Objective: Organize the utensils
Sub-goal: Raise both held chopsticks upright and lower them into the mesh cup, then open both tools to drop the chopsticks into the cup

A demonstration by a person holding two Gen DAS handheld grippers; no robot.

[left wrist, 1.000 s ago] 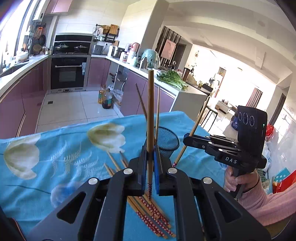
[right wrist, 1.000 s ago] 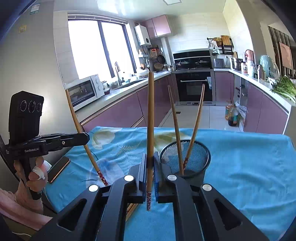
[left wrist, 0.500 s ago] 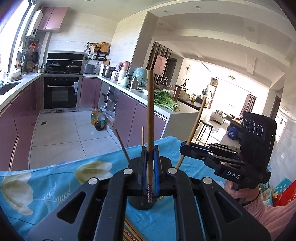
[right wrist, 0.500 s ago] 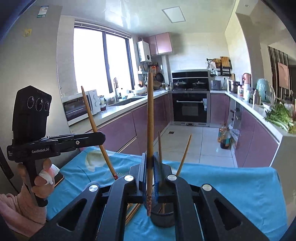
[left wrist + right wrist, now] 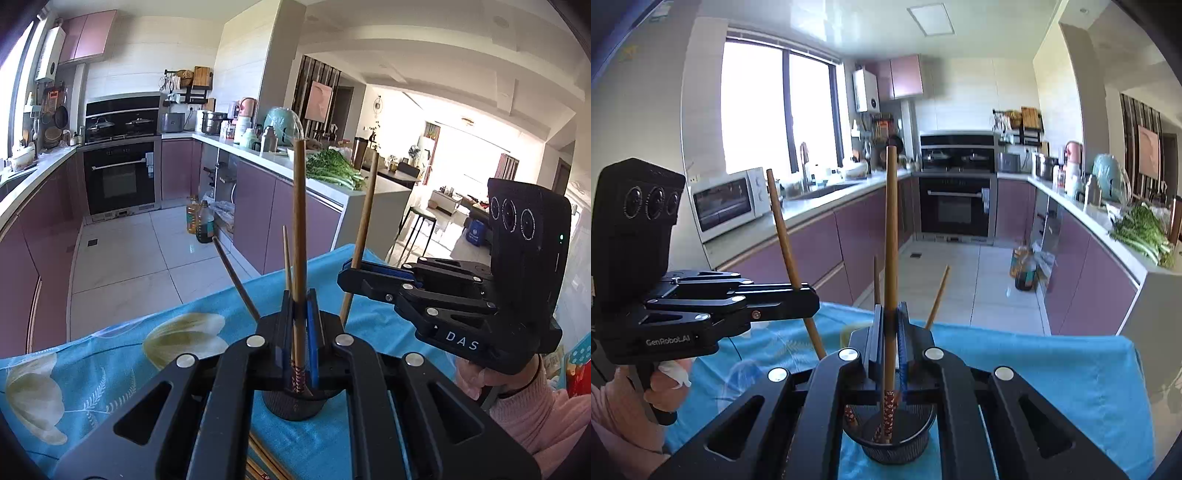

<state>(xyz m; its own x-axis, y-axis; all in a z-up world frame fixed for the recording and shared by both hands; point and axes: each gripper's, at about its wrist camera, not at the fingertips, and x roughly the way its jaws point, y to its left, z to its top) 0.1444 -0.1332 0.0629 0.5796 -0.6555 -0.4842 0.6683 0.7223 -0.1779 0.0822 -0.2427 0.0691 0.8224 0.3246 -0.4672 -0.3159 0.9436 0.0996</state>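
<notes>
Upright chopsticks [image 5: 891,236] over mesh holder [image 5: 897,439]

Wooden chopsticks [image 5: 891,236]; black mesh-metal holder [image 5: 897,439]; cloth tablecloth [image 5: 1052,365].

Sunlit kitchen: purple cabinets [image 5: 812,243], white tiled floor [image 5: 122,254], large window [image 5: 775,110].

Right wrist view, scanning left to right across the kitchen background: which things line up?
Left gripper with its chopstick → microwave → right gripper's held chopstick → oven → oil bottles on the floor → greens on the counter.
</notes>
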